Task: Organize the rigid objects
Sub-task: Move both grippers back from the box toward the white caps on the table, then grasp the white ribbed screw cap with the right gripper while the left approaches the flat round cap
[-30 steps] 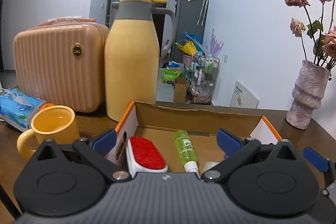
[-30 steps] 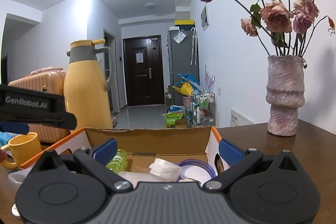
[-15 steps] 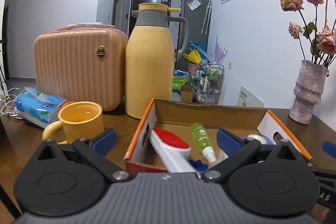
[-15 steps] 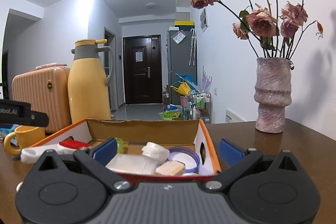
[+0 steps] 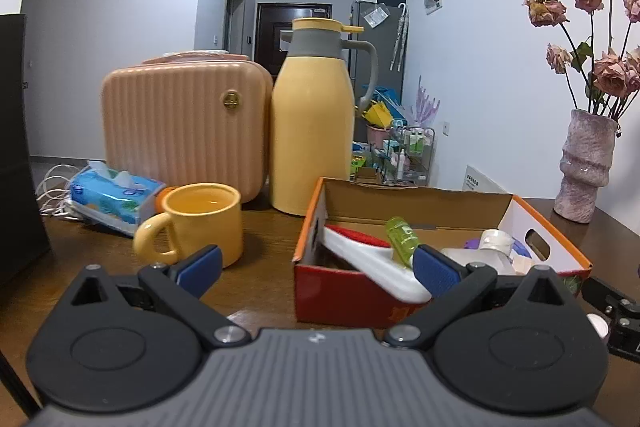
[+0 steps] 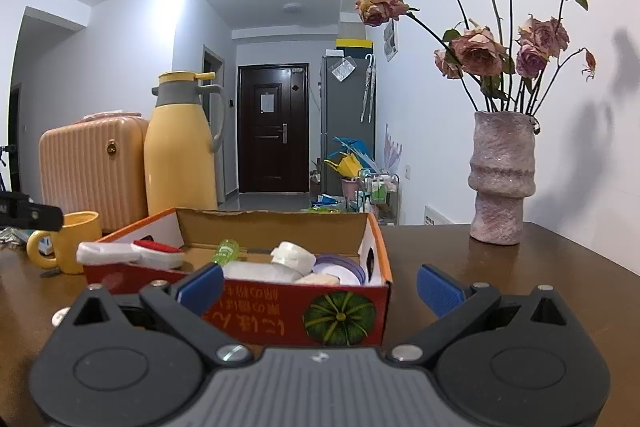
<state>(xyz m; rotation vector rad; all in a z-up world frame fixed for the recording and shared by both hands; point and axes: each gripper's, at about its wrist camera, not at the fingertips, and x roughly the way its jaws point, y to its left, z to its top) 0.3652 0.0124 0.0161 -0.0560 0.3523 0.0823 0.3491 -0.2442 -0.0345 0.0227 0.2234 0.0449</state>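
A red-sided box (image 6: 256,311) with orange rim and green pumpkin print sits centre frame; yellow mug (image 5: 200,223) and jug (image 5: 312,131) left, ribbed peach case (image 5: 180,123) behind, mottled pink vase (image 6: 500,179) right.

Dark wooden table (image 6: 500,279), smooth with a dull sheen. Cardboard box (image 6: 256,311): glossy red print outside, raw matt brown inside, torn edge along the far wall. Inside, white plastic brush (image 5: 376,263) with a fuzzy red pad, translucent green plastic bottle (image 5: 402,237), roll of milky tape (image 6: 292,255). Left of the box, glossy yellow mug (image 5: 200,223), looking glazed. Farther left, crinkly plastic tissue pack (image 5: 112,197). Far side: ribbed, satin peach hard-shell case (image 5: 184,123) with a brass-coloured metal clasp; matt yellow jug (image 5: 312,135) with a grey collar. Far right, rough, mottled pink vase (image 6: 502,179) holding dried, papery roses (image 6: 480,51). Matt black plastic left gripper (image 5: 318,269) with ribbed blue pads (image 5: 434,271).
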